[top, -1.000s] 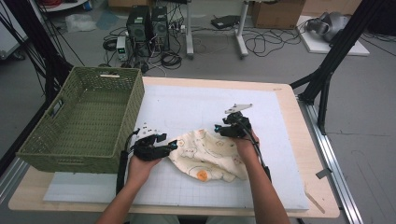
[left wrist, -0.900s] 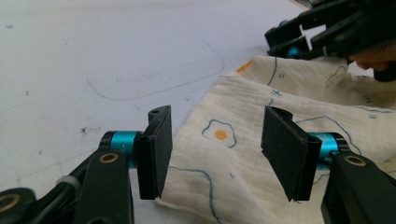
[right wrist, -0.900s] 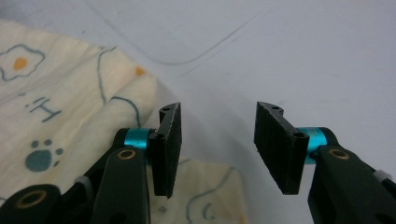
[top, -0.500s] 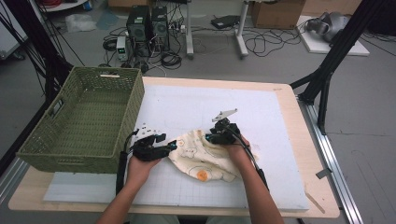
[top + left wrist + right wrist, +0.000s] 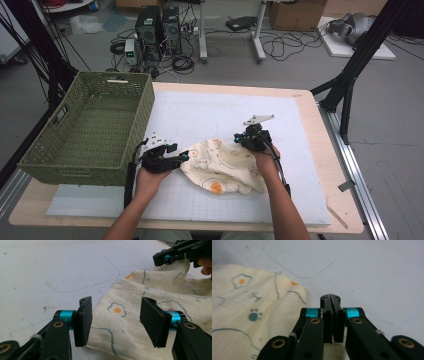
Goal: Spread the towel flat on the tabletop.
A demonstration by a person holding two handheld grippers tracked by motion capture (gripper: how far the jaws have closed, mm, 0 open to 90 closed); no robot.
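On white desk mat (image 5: 210, 115), lay crumpled cream cloth (image 5: 222, 165) with egg prints, far side bare, left gripper (image 5: 115, 320) gaping over its edge, right gripper (image 5: 333, 315) just pinched closed at far corner.

Cloth (image 5: 222, 167): cream muslin printed with fried eggs, clouds and paw marks, crumpled in a loose heap, lying on the white mat (image 5: 210, 112) near its front edge.

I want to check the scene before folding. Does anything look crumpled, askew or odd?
Yes: the printed cloth lies bunched and wrinkled on the white mat, not spread flat. The right gripper has just closed, pads together, beside the cloth's edge; whether it pinches fabric is unclear.
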